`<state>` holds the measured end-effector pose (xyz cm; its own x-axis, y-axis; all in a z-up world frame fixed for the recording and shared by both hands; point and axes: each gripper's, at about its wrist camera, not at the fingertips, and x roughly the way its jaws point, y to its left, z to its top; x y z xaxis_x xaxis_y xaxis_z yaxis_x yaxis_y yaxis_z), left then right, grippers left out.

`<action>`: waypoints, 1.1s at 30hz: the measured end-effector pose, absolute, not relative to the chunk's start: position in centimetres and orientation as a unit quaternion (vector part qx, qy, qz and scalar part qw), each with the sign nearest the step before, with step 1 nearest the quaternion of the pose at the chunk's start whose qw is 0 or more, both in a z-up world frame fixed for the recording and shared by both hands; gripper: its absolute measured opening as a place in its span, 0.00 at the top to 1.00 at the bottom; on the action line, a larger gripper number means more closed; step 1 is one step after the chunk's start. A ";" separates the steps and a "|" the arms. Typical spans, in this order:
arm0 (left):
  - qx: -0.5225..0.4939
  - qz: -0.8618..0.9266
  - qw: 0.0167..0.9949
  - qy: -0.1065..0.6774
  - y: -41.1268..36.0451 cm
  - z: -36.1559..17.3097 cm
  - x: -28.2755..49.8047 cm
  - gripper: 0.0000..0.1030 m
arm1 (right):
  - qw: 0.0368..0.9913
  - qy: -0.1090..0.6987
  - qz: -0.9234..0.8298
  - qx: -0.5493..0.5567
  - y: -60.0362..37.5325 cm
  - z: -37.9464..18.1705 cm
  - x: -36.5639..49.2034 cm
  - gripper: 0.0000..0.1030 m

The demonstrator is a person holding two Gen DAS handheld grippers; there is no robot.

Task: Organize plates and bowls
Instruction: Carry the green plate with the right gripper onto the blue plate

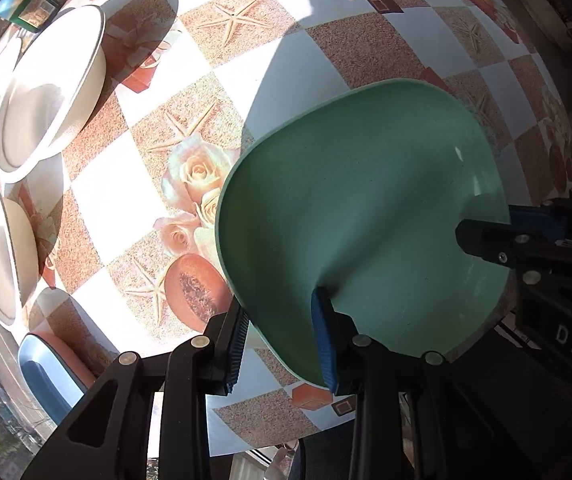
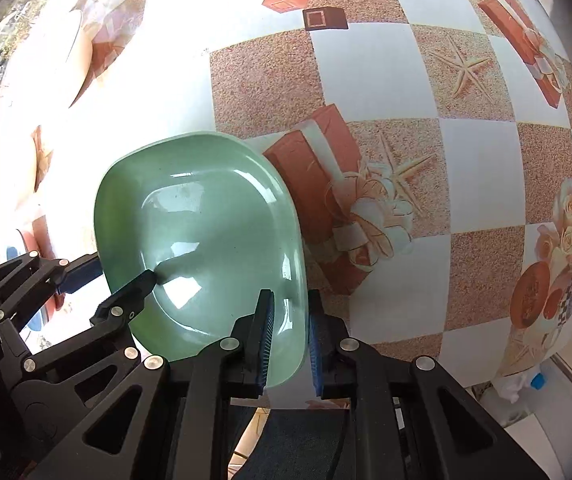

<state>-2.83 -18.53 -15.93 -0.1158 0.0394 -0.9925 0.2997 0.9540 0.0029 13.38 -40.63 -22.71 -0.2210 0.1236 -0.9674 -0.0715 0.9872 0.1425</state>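
A green squarish plate (image 1: 366,216) is held over the near edge of the patterned table (image 1: 245,40). My left gripper (image 1: 281,344) has its jaws around the plate's near rim, one pad under, one inside. My right gripper (image 2: 290,340) clamps the plate (image 2: 205,232) at its right rim. Each gripper shows in the other's view: the right one (image 1: 486,236) at the plate's right edge, the left one (image 2: 125,280) at its left edge. Several white bowls (image 1: 45,92) stand at the far left, and a blue dish (image 1: 41,372) lies at the near left.
A green box (image 1: 29,8) sits at the far left corner. A white container with a blue cap (image 2: 534,384) stands below the table's right edge. The table edge runs right under the grippers.
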 end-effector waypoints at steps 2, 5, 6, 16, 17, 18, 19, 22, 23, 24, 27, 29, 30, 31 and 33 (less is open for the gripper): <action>0.103 -0.094 0.661 0.737 -17.7 -15.5 -3.0 0.66 | 0.623 0.778 0.086 0.005 -38.9 -22.8 13.5 0.82; 0.091 -0.088 0.671 0.731 -13.2 -14.9 -3.0 0.66 | 0.623 0.776 0.095 -0.006 -36.5 -23.1 13.5 0.82; 0.088 -0.086 0.673 0.729 -12.6 -14.7 -3.3 0.66 | 0.624 0.776 0.098 -0.010 -35.5 -23.1 13.4 0.82; 0.054 -0.069 0.693 0.716 -7.5 -14.0 -7.1 0.66 | 0.628 0.768 0.119 -0.051 -27.3 -19.4 12.1 0.82; 0.051 -0.067 0.695 0.714 -7.2 -13.9 -7.2 0.66 | 0.628 0.767 0.121 -0.055 -26.6 -19.3 12.0 0.82; 0.048 -0.066 0.697 0.713 -6.8 -13.8 -7.4 0.66 | 0.628 0.766 0.122 -0.059 -25.6 -18.8 11.7 0.82; 0.045 -0.064 0.698 0.712 -6.4 -13.8 -7.6 0.66 | 0.629 0.765 0.124 -0.062 -24.8 -18.6 11.5 0.82; 0.041 -0.058 0.700 0.710 -5.4 -13.0 -7.5 0.66 | 0.630 0.763 0.128 -0.071 -22.4 -17.8 10.8 0.82; 0.039 -0.057 0.701 0.709 -5.9 -13.3 -7.2 0.66 | 0.629 0.762 0.131 -0.073 -22.1 -17.4 10.9 0.82; 0.037 -0.055 0.703 0.708 -5.8 -13.1 -7.1 0.66 | 0.629 0.762 0.133 -0.075 -21.4 -17.3 10.8 0.82; 0.032 -0.050 0.707 0.705 -5.6 -13.3 -7.4 0.66 | 0.630 0.759 0.138 -0.083 -20.7 -16.4 10.6 0.82; 0.030 -0.046 0.709 0.703 -5.1 -13.1 -7.7 0.66 | 0.632 0.757 0.142 -0.087 -19.0 -15.9 10.1 0.82; 0.027 -0.044 0.710 0.702 -4.8 -13.1 -7.9 0.66 | 0.632 0.756 0.143 -0.090 -18.1 -15.7 10.0 0.82; 0.024 -0.042 0.712 0.701 -4.6 -12.9 -8.0 0.66 | 0.632 0.756 0.145 -0.092 -17.3 -15.5 9.8 0.82; 0.019 -0.035 0.714 0.699 -3.9 -12.7 -8.3 0.66 | 0.632 0.754 0.149 -0.097 -16.5 -15.5 9.5 0.82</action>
<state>-8.34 -3.95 -12.68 0.0202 -0.0236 -0.9995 0.0761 0.9969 -0.0219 9.51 -16.46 -15.48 -0.1820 0.0425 -0.9824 -0.3342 0.9369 0.1024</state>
